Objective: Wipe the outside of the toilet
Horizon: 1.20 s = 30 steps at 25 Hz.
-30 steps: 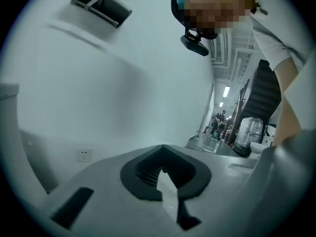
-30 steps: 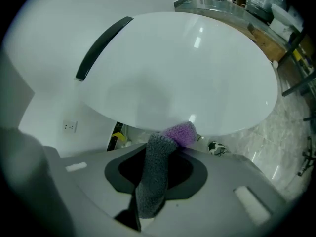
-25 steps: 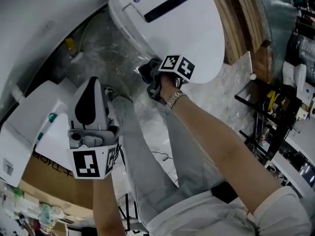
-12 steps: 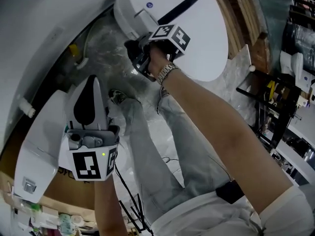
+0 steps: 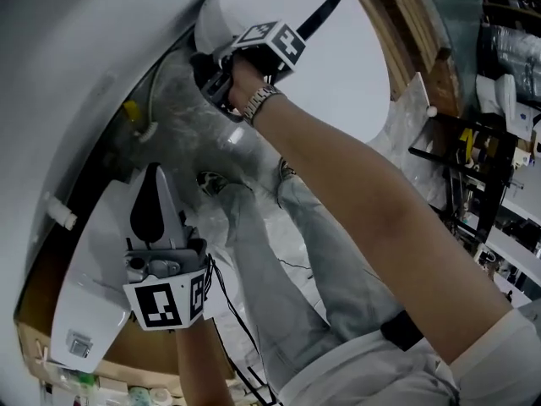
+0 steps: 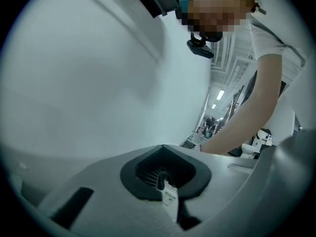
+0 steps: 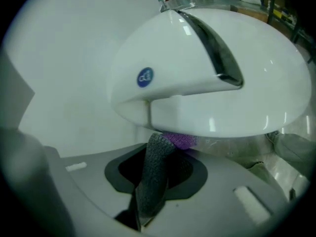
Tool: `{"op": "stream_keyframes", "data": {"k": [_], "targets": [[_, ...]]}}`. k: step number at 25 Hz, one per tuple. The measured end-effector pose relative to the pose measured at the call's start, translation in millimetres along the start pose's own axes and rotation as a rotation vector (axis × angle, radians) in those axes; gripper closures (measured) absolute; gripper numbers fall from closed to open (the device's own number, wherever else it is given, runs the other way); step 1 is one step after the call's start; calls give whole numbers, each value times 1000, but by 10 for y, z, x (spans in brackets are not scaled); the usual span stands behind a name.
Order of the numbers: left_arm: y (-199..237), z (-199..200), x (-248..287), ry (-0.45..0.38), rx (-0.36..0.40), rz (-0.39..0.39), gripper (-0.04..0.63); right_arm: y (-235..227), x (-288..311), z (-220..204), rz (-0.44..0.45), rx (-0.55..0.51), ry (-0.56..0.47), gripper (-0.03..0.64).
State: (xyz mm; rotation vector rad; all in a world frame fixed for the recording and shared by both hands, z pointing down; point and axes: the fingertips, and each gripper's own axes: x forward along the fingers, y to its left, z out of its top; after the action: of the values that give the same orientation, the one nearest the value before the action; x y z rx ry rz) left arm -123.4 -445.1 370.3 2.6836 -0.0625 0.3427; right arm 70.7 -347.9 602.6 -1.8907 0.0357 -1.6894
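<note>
The white toilet (image 5: 338, 66) with its lid down fills the top of the head view; the right gripper view shows its blue logo and black lid strip (image 7: 217, 53). My right gripper (image 5: 211, 74) is at the toilet's rear left side, near the wall. It is shut on a grey and purple cloth (image 7: 155, 172), whose purple tip presses under the toilet's (image 7: 207, 83) rim. My left gripper (image 5: 152, 184) hangs lower left, away from the toilet, jaws together with nothing held. In its own view the left gripper (image 6: 165, 174) faces a plain white surface.
A white wall (image 5: 76, 49) runs along the left, with a yellow valve (image 5: 131, 111) and hose at its foot. The person's legs (image 5: 279, 269) and a shoe (image 5: 211, 182) stand on the marble floor (image 5: 190, 125). A white box (image 5: 84, 303) lies lower left; a black rack (image 5: 473, 159) stands right.
My right gripper has slid with the cloth from the toilet's front underside up and left along its side toward the rear. The left gripper has stayed roughly where it was.
</note>
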Motion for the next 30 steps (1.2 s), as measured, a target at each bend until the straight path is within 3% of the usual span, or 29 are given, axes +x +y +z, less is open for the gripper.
{"op": "stream_keyframes", "data": {"k": [3,5,8,12,14,25,30], "targets": [[-46,22,-37,5,12,-5,591,372,-17,79,117,-78,-37,525],[-71,25,-52,3,19,-4,591,593,-100,91,205,-195,-63,525],[-99,35,-57,-16,23,10,591,832,-280,-33,306,-470,-66,525],[-213,26,-53,-41,21,33,591,868,-526,-363,349,-898,-17,525],[-310,11,-69,-46,25,36,591,801,-631,-472,363,-1048,-9,523],[-1055,-389,-281,-32,47,82,591,-280,-1254,-551,429,-1369,15,525],[-1701,-409,-495,-65,40,134,591,-722,-2042,-448,524,-1509,31,525]]}}
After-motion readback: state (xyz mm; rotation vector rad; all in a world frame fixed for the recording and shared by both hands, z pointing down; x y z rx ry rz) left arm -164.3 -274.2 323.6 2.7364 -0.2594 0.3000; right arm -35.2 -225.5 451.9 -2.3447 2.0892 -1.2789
